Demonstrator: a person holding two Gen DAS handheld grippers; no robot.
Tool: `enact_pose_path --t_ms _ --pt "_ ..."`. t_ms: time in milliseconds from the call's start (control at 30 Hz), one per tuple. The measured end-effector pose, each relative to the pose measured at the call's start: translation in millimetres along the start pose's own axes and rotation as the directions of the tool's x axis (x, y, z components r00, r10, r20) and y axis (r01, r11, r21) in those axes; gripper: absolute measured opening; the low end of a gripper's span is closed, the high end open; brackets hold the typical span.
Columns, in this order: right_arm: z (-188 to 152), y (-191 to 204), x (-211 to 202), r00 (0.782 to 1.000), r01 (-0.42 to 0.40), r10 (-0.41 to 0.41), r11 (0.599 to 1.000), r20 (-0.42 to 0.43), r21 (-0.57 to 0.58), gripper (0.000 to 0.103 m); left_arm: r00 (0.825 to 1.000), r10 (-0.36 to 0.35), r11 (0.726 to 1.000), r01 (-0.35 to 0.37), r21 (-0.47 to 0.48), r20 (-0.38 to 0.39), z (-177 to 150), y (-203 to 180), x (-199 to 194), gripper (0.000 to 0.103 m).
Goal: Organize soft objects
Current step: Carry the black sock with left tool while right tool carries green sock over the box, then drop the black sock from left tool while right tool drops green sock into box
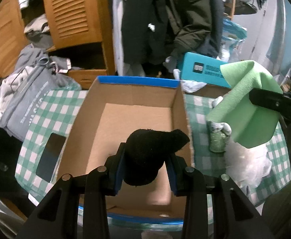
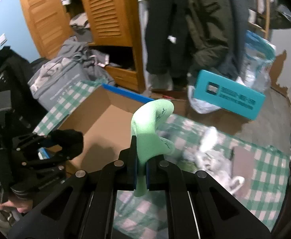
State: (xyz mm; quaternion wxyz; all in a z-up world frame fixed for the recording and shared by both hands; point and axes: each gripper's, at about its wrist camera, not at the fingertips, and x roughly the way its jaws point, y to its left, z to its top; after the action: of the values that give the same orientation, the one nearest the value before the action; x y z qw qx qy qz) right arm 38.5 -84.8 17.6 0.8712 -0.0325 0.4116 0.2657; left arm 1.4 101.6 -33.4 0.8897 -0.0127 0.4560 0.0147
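- My left tongs (image 1: 145,167) are clamped on a black sock (image 1: 151,155) held over the open cardboard box (image 1: 137,115); its long axis runs from near-low to far-right.
- My right tongs (image 2: 141,169) pinch a green sock (image 2: 151,131), standing upright with its top bent rightward, above the checked cloth (image 2: 265,171).
- Only the left view shows a phone (image 1: 50,157) beside the box; only the right view shows loose pale socks (image 2: 215,155).
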Motion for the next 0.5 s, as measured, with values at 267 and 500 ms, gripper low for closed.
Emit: enact_pose_path --t_ms 267,500 --pt "16.2 45.9 37.0 0.997 -0.069 0.067 0.996 -0.045 -0.059 0.005 0.999 0.031 0.998 -0.033 -0.058 -0.042 -7.0 34.9 16.6 0.038" --pt "21.7 70.1 74.3 0.989 -0.103 0.093 0.991 -0.114 -0.082 0.005 0.995 0.036 0.994 -0.045 -0.099 -0.090 -11.3 54.7 35.9 0.038"
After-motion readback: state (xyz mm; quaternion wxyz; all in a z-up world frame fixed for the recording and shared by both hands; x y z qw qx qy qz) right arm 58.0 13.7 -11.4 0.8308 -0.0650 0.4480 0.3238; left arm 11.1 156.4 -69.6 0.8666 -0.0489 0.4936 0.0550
